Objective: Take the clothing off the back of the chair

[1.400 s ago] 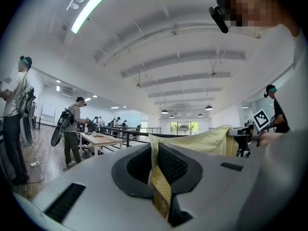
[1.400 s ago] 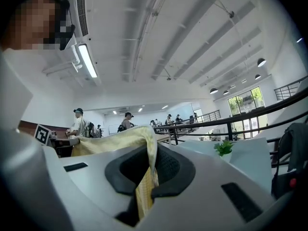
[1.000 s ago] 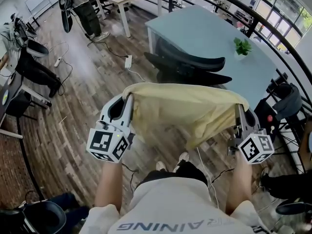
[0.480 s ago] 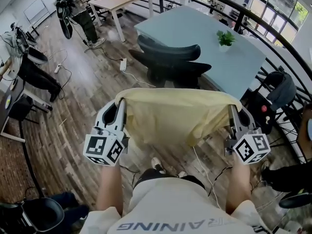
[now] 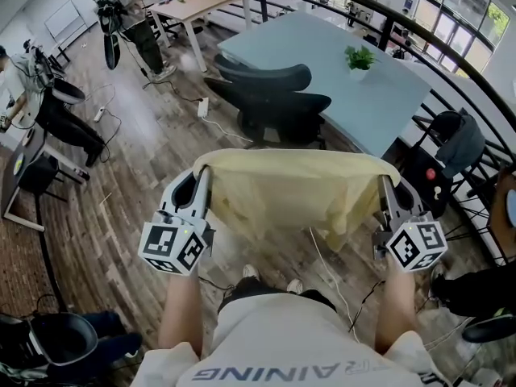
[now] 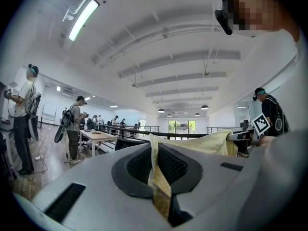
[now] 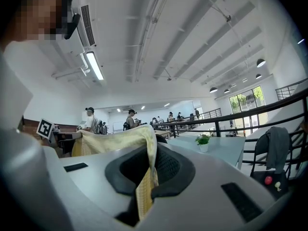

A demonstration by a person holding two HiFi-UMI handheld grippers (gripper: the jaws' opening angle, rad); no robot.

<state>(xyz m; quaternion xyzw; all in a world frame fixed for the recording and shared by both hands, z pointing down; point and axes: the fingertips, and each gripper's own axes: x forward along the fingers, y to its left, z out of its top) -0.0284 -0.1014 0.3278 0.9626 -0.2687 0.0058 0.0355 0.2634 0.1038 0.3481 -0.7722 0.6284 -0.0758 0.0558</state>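
A pale yellow garment [image 5: 290, 188] hangs stretched in the air between my two grippers, clear of the black office chair [image 5: 270, 95] farther off. My left gripper [image 5: 203, 172] is shut on the garment's left edge and my right gripper [image 5: 385, 184] is shut on its right edge. In the left gripper view the yellow cloth [image 6: 159, 186] is pinched between the dark pads of the left gripper [image 6: 155, 150]. The right gripper view shows the cloth [image 7: 144, 189] squeezed the same way in the right gripper [image 7: 153, 153]. The garment's lower part sags over the wooden floor.
A light blue table [image 5: 355, 95] with a small potted plant [image 5: 359, 57] stands behind the chair, along a black railing [image 5: 403, 18]. Cables [image 5: 326, 264] lie on the floor near my feet. Another chair with a grey garment [image 5: 461, 139] is at right. People stand at far left.
The chair and table have slid farther away toward the top of the head view. Both grippers stay shut on the garment, which now hangs well clear of the chair back.
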